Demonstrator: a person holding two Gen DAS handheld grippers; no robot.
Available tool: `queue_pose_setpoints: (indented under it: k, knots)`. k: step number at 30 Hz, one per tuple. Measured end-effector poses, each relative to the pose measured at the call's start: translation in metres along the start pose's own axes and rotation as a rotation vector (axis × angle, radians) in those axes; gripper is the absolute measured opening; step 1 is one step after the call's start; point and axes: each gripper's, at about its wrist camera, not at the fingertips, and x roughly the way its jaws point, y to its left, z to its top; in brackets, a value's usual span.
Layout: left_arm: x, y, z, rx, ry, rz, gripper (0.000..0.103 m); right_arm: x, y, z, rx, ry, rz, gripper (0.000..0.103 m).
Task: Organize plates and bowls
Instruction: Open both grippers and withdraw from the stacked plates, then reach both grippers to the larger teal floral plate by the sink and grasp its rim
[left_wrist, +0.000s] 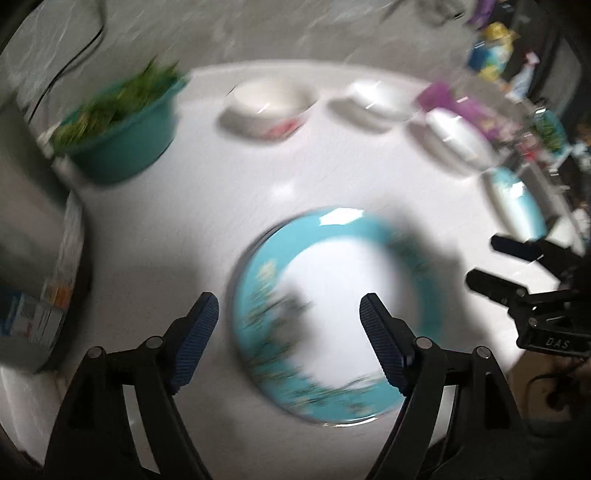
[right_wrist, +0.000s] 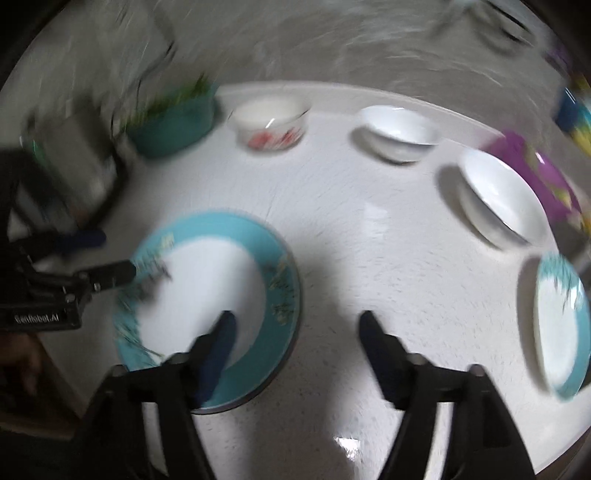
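turquoise rims a plate (left_wrist: 332, 314) with a white centre and a blurred floral print, lying flat on the white table (left_wrist: 207, 206); a second edge shows beneath its rim, so it seems to rest on another plate, though the blur leaves that unsure. nothing lies on it. the left gripper (left_wrist: 288, 317) hangs above it with jaws spread wide and nothing between them — released. the right gripper (right_wrist: 295, 332) is likewise parted and empty, its left finger over the plate's near rim and its right finger over bare tabletop; in the left wrist view it shows at the right edge (left_wrist: 495, 262), beside the plate. at the back left stands a teal bowl (left_wrist: 125, 136) heaped with green leaves. next along the back is a white bowl with a red pattern (right_wrist: 271, 123), its inside looking white; whether it holds anything i cannot tell. to its right sits an empty white bowl (right_wrist: 400, 131), then a larger, shallower white bowl (right_wrist: 498, 197), also empty, set just before a purple packet (right_wrist: 543, 177). at the far right lies another turquoise-rimmed plate (right_wrist: 561, 328), apart from the rest, with nothing on it.
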Motion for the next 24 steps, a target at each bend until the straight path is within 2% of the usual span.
queue_pose_setpoints:
  k: [2, 4, 6, 8, 9, 12, 14, 15, 18, 20, 22, 24]
  knots:
    - [-0.011, -0.022, 0.012, 0.027, -0.052, -0.06, 0.091, -0.02, -0.023, -0.003, 0.082, -0.03, 0.032, 0.084]
    - [-0.017, -0.043, 0.022, 0.041, -0.074, -0.134, 0.091, -0.041, -0.05, -0.011, 0.164, -0.062, 0.062, 0.086]
    - [-0.017, -0.072, 0.032, 0.059, -0.081, -0.186, 0.091, -0.062, -0.083, -0.022, 0.257, -0.09, 0.109, 0.092]
    - [-0.012, -0.096, 0.039, 0.07, -0.078, -0.243, 0.097, -0.077, -0.117, -0.031, 0.328, -0.126, 0.179, 0.1]
    - [-0.007, -0.109, 0.041, 0.07, -0.074, -0.265, 0.098, -0.082, -0.131, -0.036, 0.353, -0.143, 0.212, 0.103]
    - [0.021, -0.149, 0.05, 0.041, -0.022, -0.306, 0.102, -0.089, -0.186, -0.043, 0.418, -0.185, 0.345, 0.103]
    - [0.05, -0.176, 0.058, -0.009, 0.044, -0.289, 0.103, -0.093, -0.231, -0.047, 0.433, -0.19, 0.418, 0.103]
    - [0.063, -0.193, 0.063, -0.034, 0.072, -0.279, 0.103, -0.092, -0.249, -0.046, 0.428, -0.188, 0.43, 0.103]
    - [0.087, -0.242, 0.066, -0.059, 0.082, -0.283, 0.103, -0.104, -0.317, -0.047, 0.404, -0.203, 0.419, 0.103]
    - [0.108, -0.273, 0.071, -0.067, 0.117, -0.28, 0.103, -0.109, -0.36, -0.045, 0.409, -0.207, 0.358, 0.103]
    - [0.122, -0.297, 0.075, -0.071, 0.12, -0.28, 0.103, -0.11, -0.401, -0.043, 0.427, -0.195, 0.373, 0.103]
    - [0.139, -0.316, 0.083, -0.064, 0.153, -0.257, 0.103, -0.103, -0.434, -0.043, 0.426, -0.158, 0.349, 0.103]
